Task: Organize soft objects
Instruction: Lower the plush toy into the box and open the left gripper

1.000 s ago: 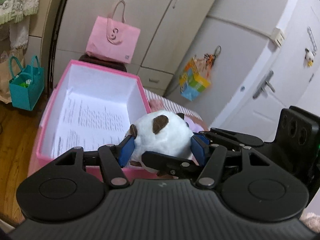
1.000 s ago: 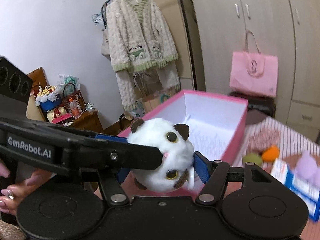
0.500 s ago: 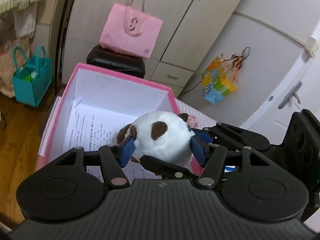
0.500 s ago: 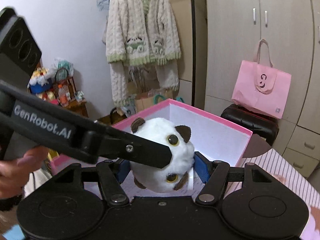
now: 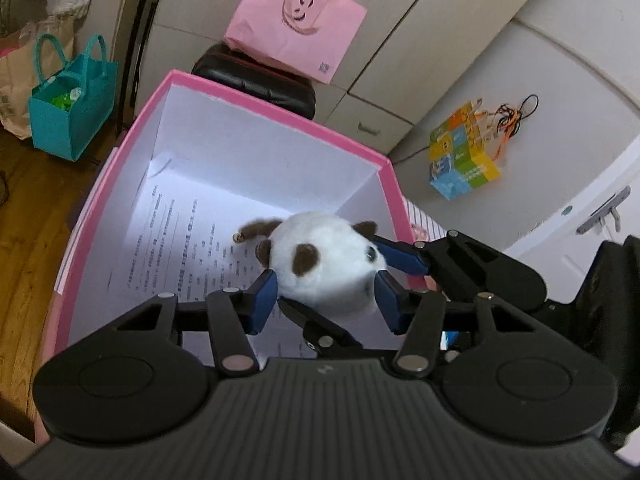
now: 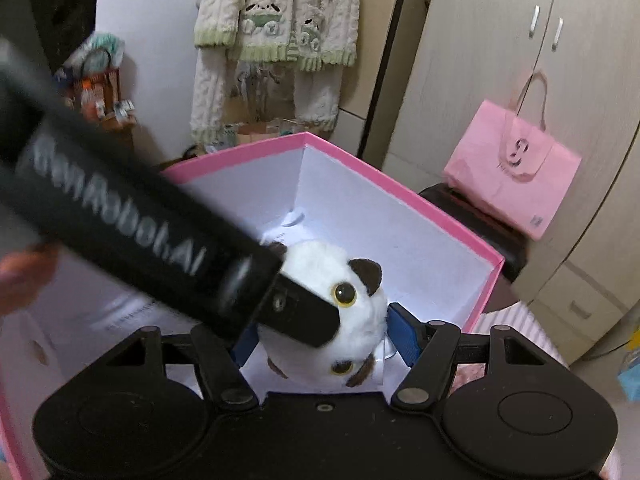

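A round white plush toy (image 5: 324, 264) with brown patches and yellow eyes (image 6: 352, 312) is held between both grippers over the open pink box (image 5: 384, 168). My left gripper (image 5: 326, 300) is shut on the plush from one side. My right gripper (image 6: 320, 344) is shut on it from the other side. The left gripper's black body crosses the right wrist view and hides part of the plush. The pink box (image 6: 472, 240) has white inside walls and a printed paper sheet (image 5: 180, 248) on its floor.
A pink paper bag (image 5: 296, 20) sits on a black seat (image 5: 260, 84) behind the box. A teal bag (image 5: 68, 104) stands on the wooden floor at left. A colourful cube bag (image 5: 460, 152) hangs on the wardrobe. A knitted cardigan (image 6: 276, 32) hangs behind.
Both grippers have carried the plush forward and down, from in front of the pink box to over its inside. The box now fills more of both views.
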Demonstrator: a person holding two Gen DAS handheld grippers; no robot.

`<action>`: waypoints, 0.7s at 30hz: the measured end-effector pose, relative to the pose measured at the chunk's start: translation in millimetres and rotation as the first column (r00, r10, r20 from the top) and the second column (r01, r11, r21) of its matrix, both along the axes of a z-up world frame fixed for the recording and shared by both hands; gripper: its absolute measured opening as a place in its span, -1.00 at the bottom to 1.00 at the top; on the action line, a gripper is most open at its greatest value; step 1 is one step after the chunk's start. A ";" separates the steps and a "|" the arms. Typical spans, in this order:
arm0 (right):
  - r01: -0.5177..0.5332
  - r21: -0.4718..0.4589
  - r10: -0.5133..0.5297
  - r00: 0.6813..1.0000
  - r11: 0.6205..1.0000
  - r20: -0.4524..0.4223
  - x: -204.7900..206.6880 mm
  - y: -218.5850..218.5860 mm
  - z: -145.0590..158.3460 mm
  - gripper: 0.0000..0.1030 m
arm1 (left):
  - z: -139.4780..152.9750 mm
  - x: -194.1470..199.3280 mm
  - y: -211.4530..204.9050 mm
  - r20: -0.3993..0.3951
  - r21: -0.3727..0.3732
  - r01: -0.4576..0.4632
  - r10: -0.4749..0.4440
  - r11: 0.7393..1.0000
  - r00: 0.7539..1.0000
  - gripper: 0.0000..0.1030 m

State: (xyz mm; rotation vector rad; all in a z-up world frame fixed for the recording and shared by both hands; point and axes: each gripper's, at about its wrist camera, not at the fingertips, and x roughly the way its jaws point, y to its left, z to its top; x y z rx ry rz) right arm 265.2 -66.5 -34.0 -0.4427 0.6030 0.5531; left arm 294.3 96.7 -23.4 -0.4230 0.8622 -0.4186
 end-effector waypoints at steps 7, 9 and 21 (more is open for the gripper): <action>0.019 0.066 -0.018 1.000 0.998 -0.021 -4.4 -10.3 10.2 0.48 | 18.2 -20.9 0.9 0.118 0.148 -0.012 -0.006 0.989 0.993 0.12; 0.012 0.075 -0.011 1.000 0.997 -0.021 -12.6 -14.7 15.6 0.49 | 25.9 -29.6 3.7 0.145 0.163 -0.013 -0.011 0.986 0.989 0.18; -0.047 0.125 0.050 0.999 0.991 -0.020 -82.2 -34.1 41.9 0.49 | 63.5 -89.1 4.5 0.211 0.162 0.065 -0.099 0.985 0.972 0.35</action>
